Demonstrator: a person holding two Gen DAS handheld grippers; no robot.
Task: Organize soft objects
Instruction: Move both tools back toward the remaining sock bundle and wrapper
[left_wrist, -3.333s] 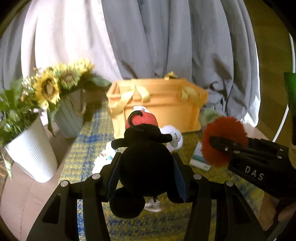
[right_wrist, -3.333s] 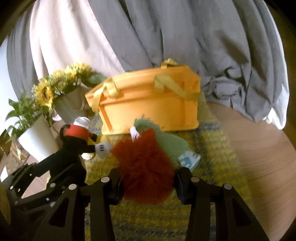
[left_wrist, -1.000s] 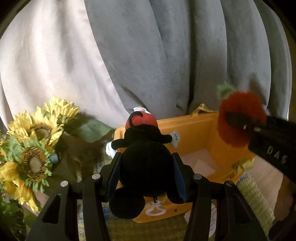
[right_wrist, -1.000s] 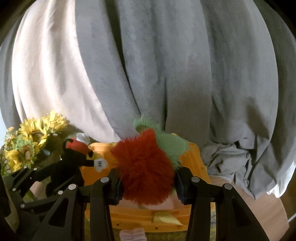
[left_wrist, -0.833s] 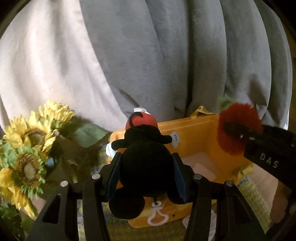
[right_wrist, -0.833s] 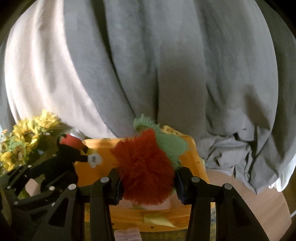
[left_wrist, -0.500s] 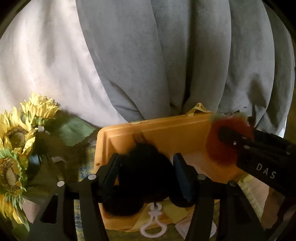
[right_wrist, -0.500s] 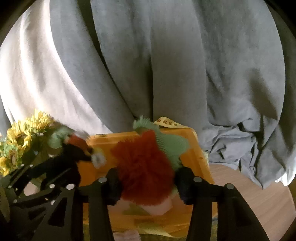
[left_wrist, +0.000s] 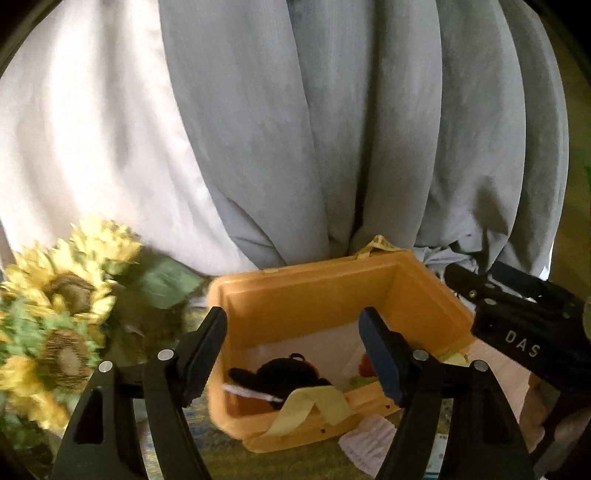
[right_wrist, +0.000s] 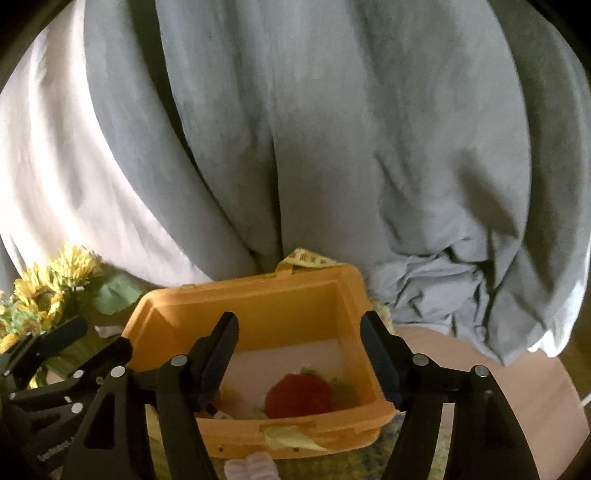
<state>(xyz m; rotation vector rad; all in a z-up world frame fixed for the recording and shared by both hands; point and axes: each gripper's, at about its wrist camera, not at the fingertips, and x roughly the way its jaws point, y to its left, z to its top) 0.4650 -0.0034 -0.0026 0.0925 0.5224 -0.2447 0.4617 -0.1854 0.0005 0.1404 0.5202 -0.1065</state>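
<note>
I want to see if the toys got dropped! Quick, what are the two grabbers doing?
Left gripper: open, holding nothing; the black plush lies in the orange bin.
Right gripper: open, holding nothing; the red fuzzy toy lies in the bin.

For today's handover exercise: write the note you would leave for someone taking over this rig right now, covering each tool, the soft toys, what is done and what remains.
Left tool: open, empty, above the orange box.
Right tool: open, empty, above the same box.
Black plush and red furry plush both lie inside the box.
Done: those two toys are dropped in.
Left: a small pale soft item lies on the mat in front of the box; probably box it next.
</note>
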